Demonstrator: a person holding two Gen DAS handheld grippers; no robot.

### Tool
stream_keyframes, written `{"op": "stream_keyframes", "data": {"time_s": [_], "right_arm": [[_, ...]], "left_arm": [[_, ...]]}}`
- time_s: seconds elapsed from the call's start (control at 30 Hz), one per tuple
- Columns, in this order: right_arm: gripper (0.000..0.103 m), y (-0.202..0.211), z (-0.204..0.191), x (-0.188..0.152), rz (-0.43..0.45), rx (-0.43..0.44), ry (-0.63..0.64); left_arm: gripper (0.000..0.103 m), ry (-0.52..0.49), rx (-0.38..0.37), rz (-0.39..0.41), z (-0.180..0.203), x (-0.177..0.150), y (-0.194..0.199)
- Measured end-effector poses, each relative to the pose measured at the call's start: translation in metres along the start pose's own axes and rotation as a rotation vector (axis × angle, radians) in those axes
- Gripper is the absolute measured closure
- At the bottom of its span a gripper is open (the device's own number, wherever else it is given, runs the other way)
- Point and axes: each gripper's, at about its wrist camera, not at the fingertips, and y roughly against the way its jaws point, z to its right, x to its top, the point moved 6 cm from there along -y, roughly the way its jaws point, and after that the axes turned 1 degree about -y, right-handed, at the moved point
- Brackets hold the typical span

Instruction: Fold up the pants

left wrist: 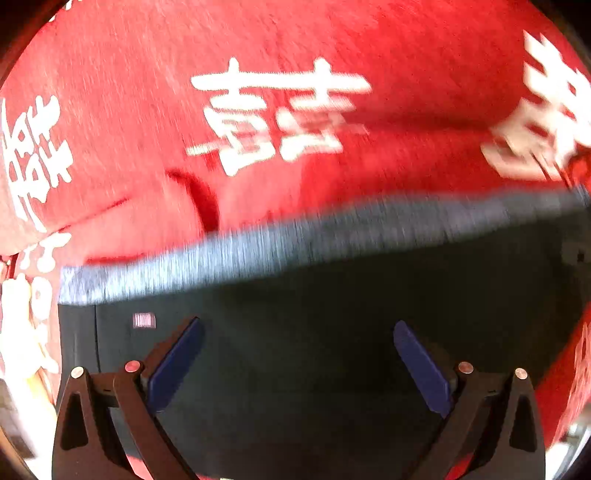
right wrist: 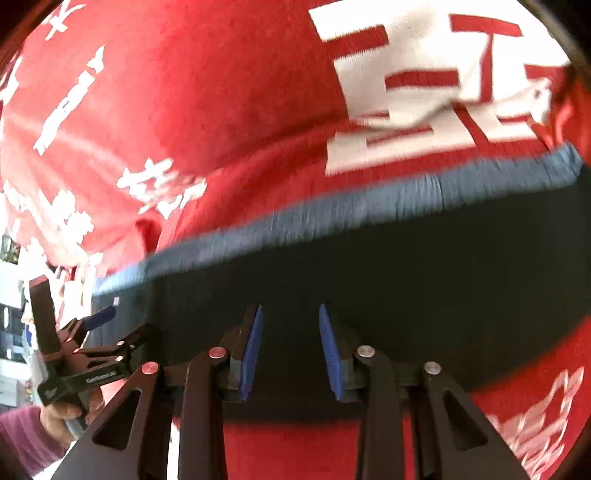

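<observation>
Surface: I see a red cloth (left wrist: pixel 295 33) with large white characters (left wrist: pixel 277 110) under everything; whether a bench or a bed lies beneath it, I cannot tell.
Room: only slivers at the far left edge of my right wrist view, pale and cluttered, too small to read.
Left tongs (left wrist: pixel 297 363): spread wide, blue pads (left wrist: pixel 177 365) low over the dark fabric, nothing between them.
Left hand (right wrist: pixel 70 413): visible from my right camera, purple sleeve, gripping the handle.
Pants (left wrist: pixel 332 332): dark, lying flat on the red cloth, blurred grey-blue ribbed band (left wrist: pixel 258 251) along the far edge.
Label (left wrist: pixel 144 320): small pale tag near the pants' left edge.
Right tongs (right wrist: pixel 290 352): narrow gap, empty, above the pants' near edge.
</observation>
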Motion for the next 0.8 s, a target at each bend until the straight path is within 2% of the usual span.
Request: {"op": "stream_keyframes", "data": {"time_s": [0.07, 0.13, 0.2, 0.27, 0.3, 0.4, 0.47, 0.57, 0.7, 0.8], "right_arm": [[0.068, -0.013, -0.002, 0.018, -0.001, -0.026, 0.045], [0.068, -0.028, -0.001, 0.032, -0.022, -0.043, 0.074], [0.069, -0.038, 0.008, 0.036, -0.038, -0.071, 0.073], [0.070, -0.041, 0.020, 0.042, -0.018, -0.053, 0.051], [0.070, -0.040, 0.026, 0.044, -0.010, -0.059, 0.043], [0.069, -0.032, 0.050, 0.054, 0.031, -0.156, 0.002], [0.069, -0.024, 0.065, 0.058, 0.037, -0.153, -0.070], [0.067, -0.004, 0.079, 0.051, 0.043, -0.150, -0.119], [0.058, 0.022, 0.086, 0.029, 0.055, -0.134, -0.157], [0.057, 0.047, 0.099, 0.003, 0.058, -0.128, -0.198]], "left_arm": [[0.000, 0.053, 0.029, 0.005, -0.002, 0.013, -0.013], [0.000, 0.074, 0.081, -0.026, -0.002, 0.018, -0.031], [0.000, 0.127, 0.057, -0.010, -0.003, 0.017, -0.038], [0.000, 0.151, 0.034, -0.008, -0.007, 0.015, -0.041], [0.000, 0.155, 0.025, -0.002, -0.008, 0.015, -0.041], [0.000, 0.135, 0.029, 0.006, -0.009, 0.016, -0.040], [0.000, 0.126, 0.042, 0.005, -0.008, 0.017, -0.040], [0.000, 0.120, 0.065, 0.001, -0.006, 0.016, -0.037], [0.000, 0.095, 0.108, -0.017, 0.002, 0.014, -0.019], [0.000, 0.052, 0.094, 0.004, 0.015, 0.009, 0.002]]}}
